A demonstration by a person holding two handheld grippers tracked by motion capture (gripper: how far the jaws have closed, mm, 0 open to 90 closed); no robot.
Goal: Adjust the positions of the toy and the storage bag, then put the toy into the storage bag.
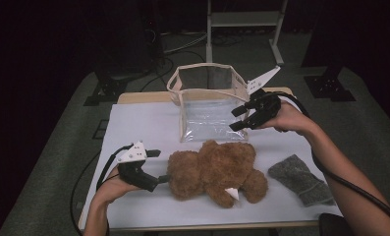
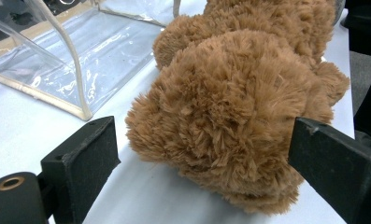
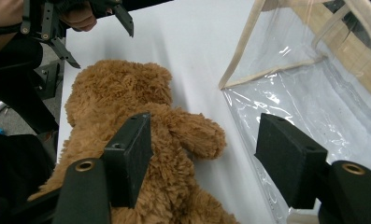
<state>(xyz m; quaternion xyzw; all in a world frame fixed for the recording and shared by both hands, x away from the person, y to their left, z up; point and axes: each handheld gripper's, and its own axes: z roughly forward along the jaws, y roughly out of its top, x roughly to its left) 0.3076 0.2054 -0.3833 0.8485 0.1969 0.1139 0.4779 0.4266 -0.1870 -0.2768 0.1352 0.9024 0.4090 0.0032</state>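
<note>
Left gripper (image 1: 164, 166) open around the teddy bear (image 1: 214, 172) head should close deep into plush, while the open, empty right gripper (image 1: 237, 118) steadies the clear bag (image 1: 209, 105).

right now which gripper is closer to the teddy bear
Left. The left gripper sits at the teddy bear's head, open jaws on either side of it. The right gripper hovers open farther back, above the table beside the clear bag, apart from the bear.

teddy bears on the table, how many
1. The brown teddy bear lies near the table's front edge, in front of the clear bag, with the grey cloth to its right. Nothing shows inside the see-through bag.
</note>
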